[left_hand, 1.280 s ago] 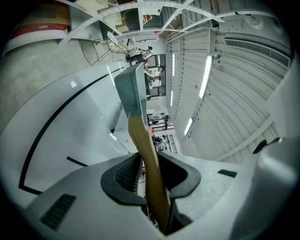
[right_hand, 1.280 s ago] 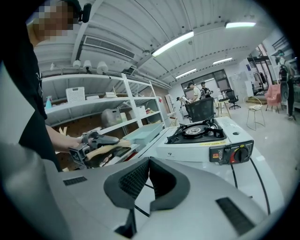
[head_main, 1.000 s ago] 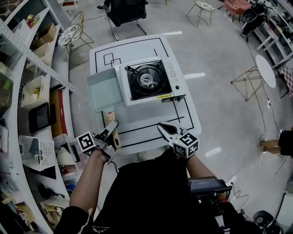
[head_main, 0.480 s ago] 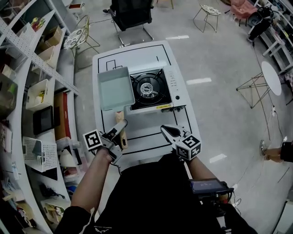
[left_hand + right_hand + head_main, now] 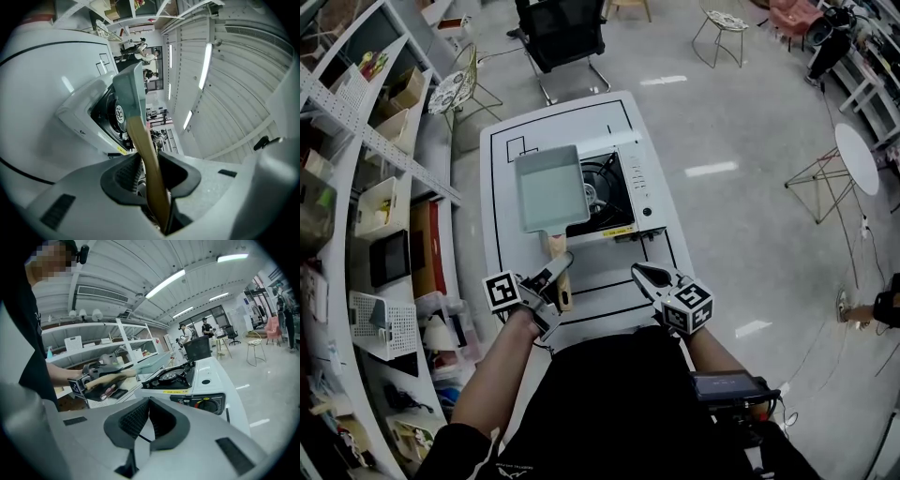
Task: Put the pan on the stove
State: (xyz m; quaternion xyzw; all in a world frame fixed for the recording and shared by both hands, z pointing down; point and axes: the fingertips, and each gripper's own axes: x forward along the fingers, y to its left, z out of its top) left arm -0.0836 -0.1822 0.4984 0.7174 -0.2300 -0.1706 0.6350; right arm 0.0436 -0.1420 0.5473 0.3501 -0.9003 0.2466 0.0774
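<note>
Table (image 5: 502,272) isn't budging, but the pan (image 5: 551,187) is now hanging over the left half of the stove (image 5: 626,183). A second ago it was still off to its left, so it's nearly home, I reckon. Left gripper (image 5: 561,272) is clamping the handle (image 5: 555,246). Right gripper (image 5: 639,274) is idling closed and empty.

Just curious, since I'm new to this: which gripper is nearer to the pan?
Left. The left gripper clamps the wooden handle of the pan; the right gripper, shut and empty, hangs over the near edge of the table, clear of the pan.
</note>
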